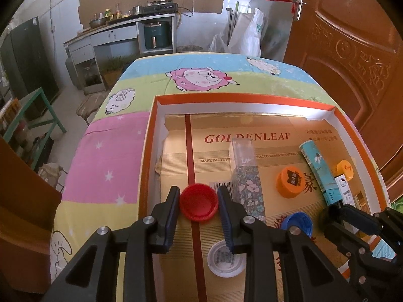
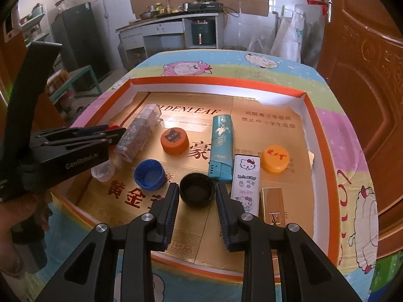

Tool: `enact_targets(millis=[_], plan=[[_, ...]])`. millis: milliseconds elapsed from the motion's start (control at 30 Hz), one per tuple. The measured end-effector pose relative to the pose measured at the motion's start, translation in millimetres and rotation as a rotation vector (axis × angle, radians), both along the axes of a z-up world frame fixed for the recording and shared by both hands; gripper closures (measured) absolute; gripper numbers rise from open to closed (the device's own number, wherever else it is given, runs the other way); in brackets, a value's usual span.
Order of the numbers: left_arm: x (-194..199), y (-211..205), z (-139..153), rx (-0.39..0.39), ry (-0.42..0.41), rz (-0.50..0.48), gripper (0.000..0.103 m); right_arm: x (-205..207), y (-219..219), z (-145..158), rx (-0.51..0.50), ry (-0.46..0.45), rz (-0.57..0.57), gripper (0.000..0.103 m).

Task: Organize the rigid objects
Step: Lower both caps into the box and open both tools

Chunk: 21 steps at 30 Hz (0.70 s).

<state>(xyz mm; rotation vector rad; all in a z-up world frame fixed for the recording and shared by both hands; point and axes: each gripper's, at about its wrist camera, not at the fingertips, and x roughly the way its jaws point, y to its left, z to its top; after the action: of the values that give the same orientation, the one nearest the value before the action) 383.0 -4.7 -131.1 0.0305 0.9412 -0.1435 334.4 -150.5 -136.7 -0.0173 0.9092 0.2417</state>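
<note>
**Two caps in the jaws, sorting barely begun**

At bottom centre of the left wrist view, the left gripper (image 1: 199,202) pinches a red cap (image 1: 198,202). In the right wrist view the right gripper (image 2: 197,193) likewise pinches a black cap (image 2: 196,192). Beyond them, a blue cap (image 2: 149,174), two orange caps (image 2: 174,141) and several small boxes (image 2: 245,179) lie scattered in the tray (image 2: 317,115); judging by this, most grouping remains.

The tray (image 2: 308,115) looks like cardboard with a shiny gold printed liner. Caps are all smooth plastic: red cap (image 1: 198,203), black cap (image 2: 195,192), blue cap (image 2: 149,175). Gold box (image 2: 274,205) is mirror-glossy. Tablecloth (image 1: 105,161) is soft matt printed cloth.
</note>
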Motion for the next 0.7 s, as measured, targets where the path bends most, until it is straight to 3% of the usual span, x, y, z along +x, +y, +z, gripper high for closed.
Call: enact_targets(millis=[133,300,567,700], plan=[[-1.6,0.4,1.1,-0.011,-0.009,-0.006,0.067,-0.7,-0.9,0.2,0.015,-0.005,-0.004,0.067],[-2.9,0.8,2.9,-0.016,-0.023,-0.009,0.062,-4.2,-1.6,4.9,0.024,-0.027,-0.001,0.053],[-11.8,6.4,14.3,-0.035,-0.062,-0.002,0.062,-9.8,-5.1,9.3,0.022,-0.042,-0.028,0.051],[-19.8,7.5,22.4,-0.043,-0.082,-0.004,0.062,-14.0,-9.3,14.7,0.034,-0.057,-0.047,0.045]])
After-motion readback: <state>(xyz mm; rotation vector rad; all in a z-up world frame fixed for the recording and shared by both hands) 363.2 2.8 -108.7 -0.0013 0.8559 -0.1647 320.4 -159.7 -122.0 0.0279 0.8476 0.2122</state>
